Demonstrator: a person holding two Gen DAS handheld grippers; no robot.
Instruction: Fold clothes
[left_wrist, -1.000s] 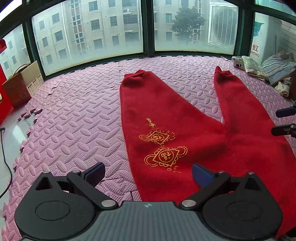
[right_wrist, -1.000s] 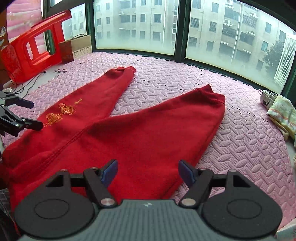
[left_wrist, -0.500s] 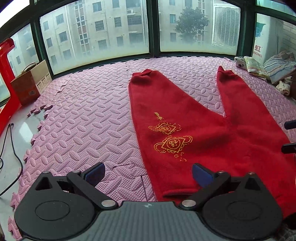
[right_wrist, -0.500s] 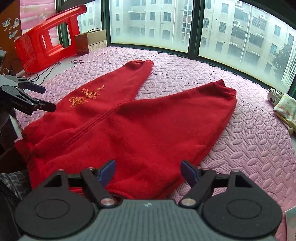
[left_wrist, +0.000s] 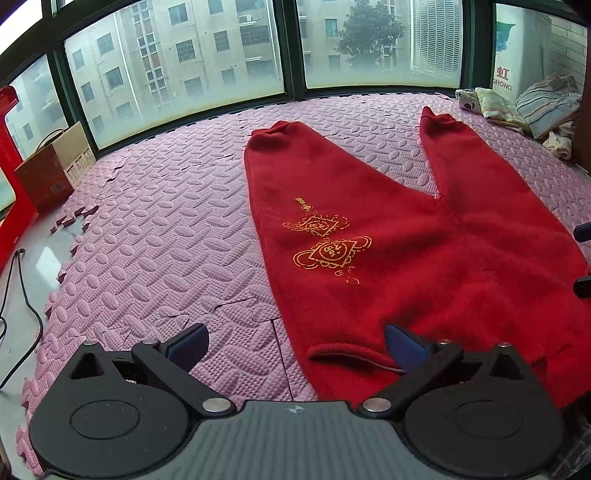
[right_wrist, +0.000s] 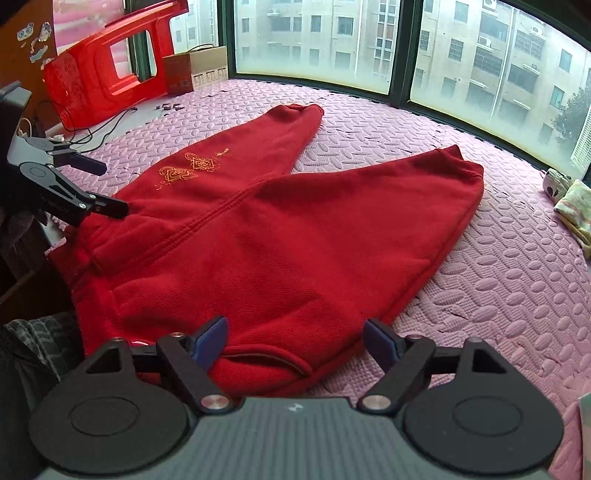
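Red fleece trousers (left_wrist: 436, 258) with gold embroidery (left_wrist: 325, 240) lie flat on the pink foam mat (left_wrist: 166, 236), legs spread in a V pointing to the windows, waistband nearest me. My left gripper (left_wrist: 295, 343) is open and empty, hovering at the waistband's left corner. My right gripper (right_wrist: 295, 341) is open and empty, just above the waistband's right corner. The trousers (right_wrist: 288, 229) fill the right wrist view, where the left gripper (right_wrist: 96, 186) shows open at the far waist corner. The right gripper's fingertips (left_wrist: 583, 258) peek in at the left wrist view's right edge.
A cardboard box (left_wrist: 55, 166) and a red plastic chair (right_wrist: 107, 62) stand at the mat's left by the windows. A black cable (left_wrist: 22, 295) runs over bare floor there. Other folded clothes (left_wrist: 524, 107) are piled at the right. Windows wall the far side.
Both grippers have drawn back toward the waistband end and shifted outward, so the waist corners now show between their fingers. The trousers have not moved. Both stay open.
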